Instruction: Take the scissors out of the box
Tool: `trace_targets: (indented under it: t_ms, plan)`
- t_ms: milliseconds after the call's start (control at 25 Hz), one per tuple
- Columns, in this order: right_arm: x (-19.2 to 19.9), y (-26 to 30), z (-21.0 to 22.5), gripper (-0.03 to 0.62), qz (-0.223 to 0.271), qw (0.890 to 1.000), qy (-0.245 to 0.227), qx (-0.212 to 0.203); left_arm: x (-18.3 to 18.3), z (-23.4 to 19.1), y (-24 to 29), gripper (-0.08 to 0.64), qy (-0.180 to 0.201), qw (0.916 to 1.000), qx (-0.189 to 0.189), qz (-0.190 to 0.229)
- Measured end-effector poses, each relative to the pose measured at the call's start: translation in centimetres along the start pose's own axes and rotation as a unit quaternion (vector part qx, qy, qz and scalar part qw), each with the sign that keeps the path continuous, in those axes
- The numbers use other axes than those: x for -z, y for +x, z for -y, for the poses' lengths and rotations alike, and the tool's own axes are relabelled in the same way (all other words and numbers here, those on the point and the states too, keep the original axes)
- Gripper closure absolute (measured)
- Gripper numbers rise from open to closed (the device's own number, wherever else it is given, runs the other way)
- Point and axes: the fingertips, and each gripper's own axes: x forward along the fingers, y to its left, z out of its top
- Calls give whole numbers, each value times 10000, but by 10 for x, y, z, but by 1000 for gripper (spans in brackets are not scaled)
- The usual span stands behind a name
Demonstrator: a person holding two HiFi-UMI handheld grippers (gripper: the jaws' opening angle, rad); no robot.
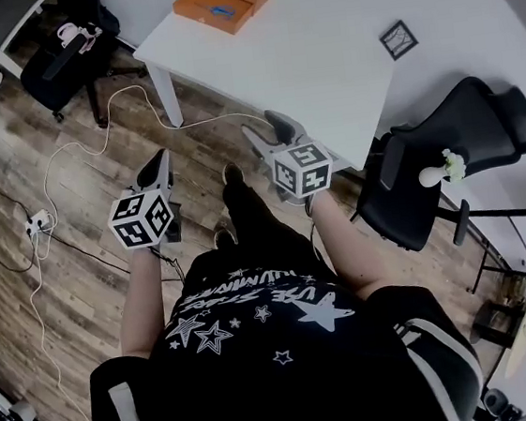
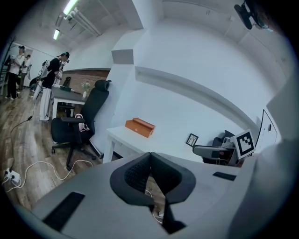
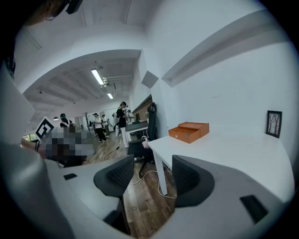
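Note:
An orange box (image 1: 223, 0) lies at the far end of the white table (image 1: 322, 66); it also shows in the left gripper view (image 2: 139, 127) and the right gripper view (image 3: 188, 131). It looks like two orange parts side by side. No scissors can be made out. Both grippers are held over the wooden floor, well short of the box. My left gripper (image 1: 160, 162) (image 2: 150, 156) has its pads pressed together with nothing between them. My right gripper (image 1: 270, 125) (image 3: 152, 172), near the table's front corner, stands open and empty.
A small framed picture (image 1: 398, 39) rests on the table's right side. A black office chair (image 1: 454, 150) stands right of the table, another chair (image 1: 66, 57) at the far left. White cables (image 1: 77, 150) and a power strip (image 1: 38, 221) lie on the floor. People stand in the background (image 2: 51, 79).

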Motion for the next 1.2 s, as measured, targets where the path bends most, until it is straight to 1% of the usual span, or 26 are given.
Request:
trace_targets:
  t_ms: [160,360,560,760,1000,1080,1200]
  plan:
    - [-4,20,15,360,1,10000,62,6,-7,-8,14,541,10,10000,-38,7]
    - [-24,58,41,360,-8,10000,12,5,-27,-27,44,541,-7,9999,-108,26]
    - [-46,102,77,360,10,9998,160,77,-52,-46,85,541,46,9999,-105,21]
    - [-69,147,111,360,-252,9996,157,-1,-84,-65,131,541,63,9999,-131,-3]
    - [-104,203,153,360,-435,9990,82,46,-127,-81,192,541,116,9999,-67,-7]
    - [-114,220,167,361,-543,9985,12,61,-139,-84,211,541,131,9999,-32,-20]
    - [-126,245,186,362,-810,9965,-225,21,-154,-88,240,541,210,9997,24,-78]
